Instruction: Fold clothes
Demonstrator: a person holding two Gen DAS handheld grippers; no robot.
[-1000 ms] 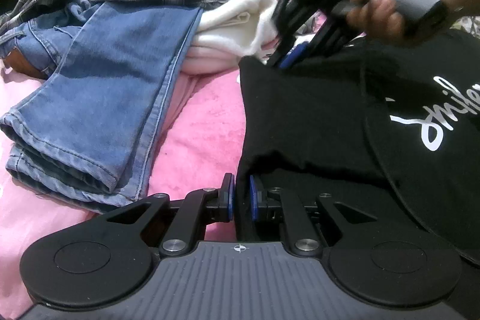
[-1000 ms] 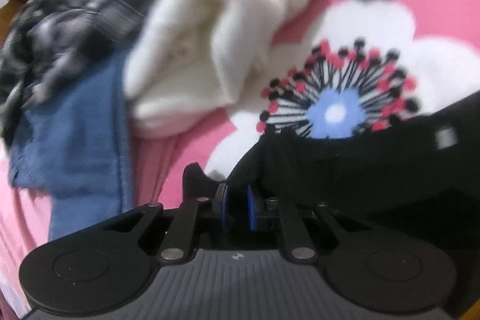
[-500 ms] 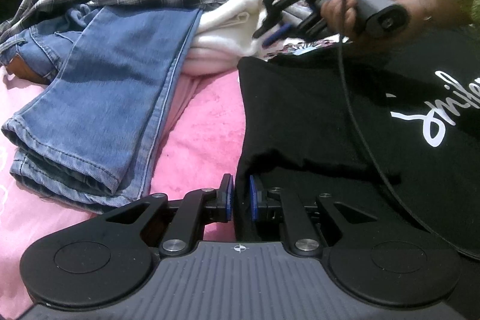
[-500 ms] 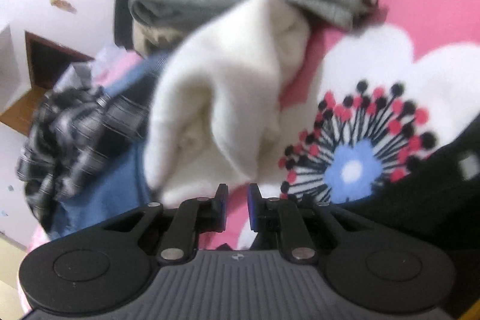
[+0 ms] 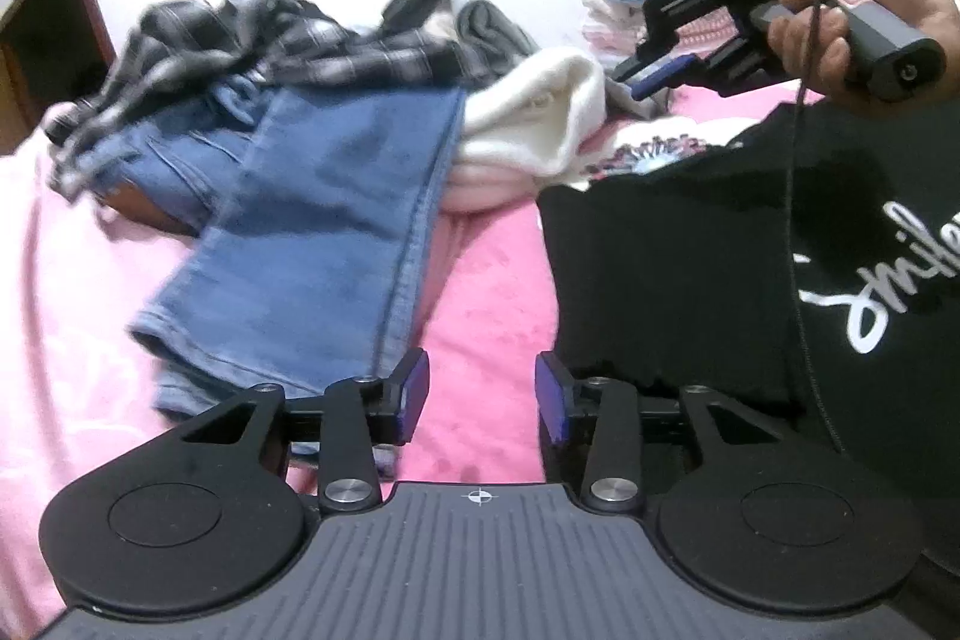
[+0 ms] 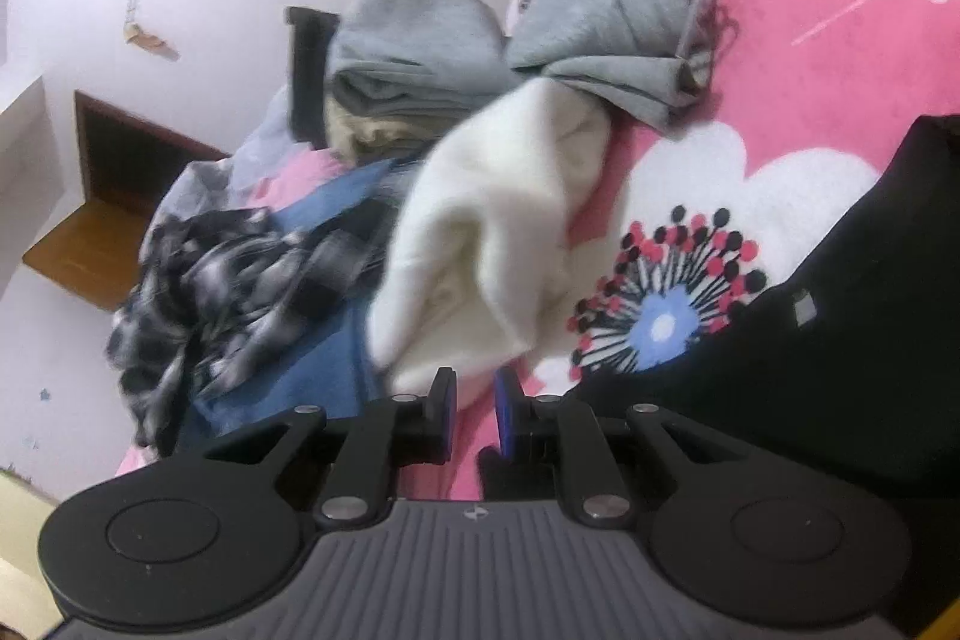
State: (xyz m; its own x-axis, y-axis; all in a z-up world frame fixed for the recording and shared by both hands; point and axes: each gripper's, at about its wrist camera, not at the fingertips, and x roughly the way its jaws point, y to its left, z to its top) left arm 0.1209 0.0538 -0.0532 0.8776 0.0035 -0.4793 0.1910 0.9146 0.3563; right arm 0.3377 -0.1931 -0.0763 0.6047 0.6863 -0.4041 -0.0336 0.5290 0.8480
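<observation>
On the pink bed cover point(image 5: 480, 292) — left gripper point(image 5: 482, 391): jaws opening, black T-shirt point(image 5: 672, 268) edge just released, nothing between them;
right gripper point(image 6: 474, 415): narrowly open, empty, lifting away;
fold: seems finished.

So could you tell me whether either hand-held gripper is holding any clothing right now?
No, neither. The left hand-held gripper is opening beside the black T-shirt; the right hand-held gripper is empty.
</observation>
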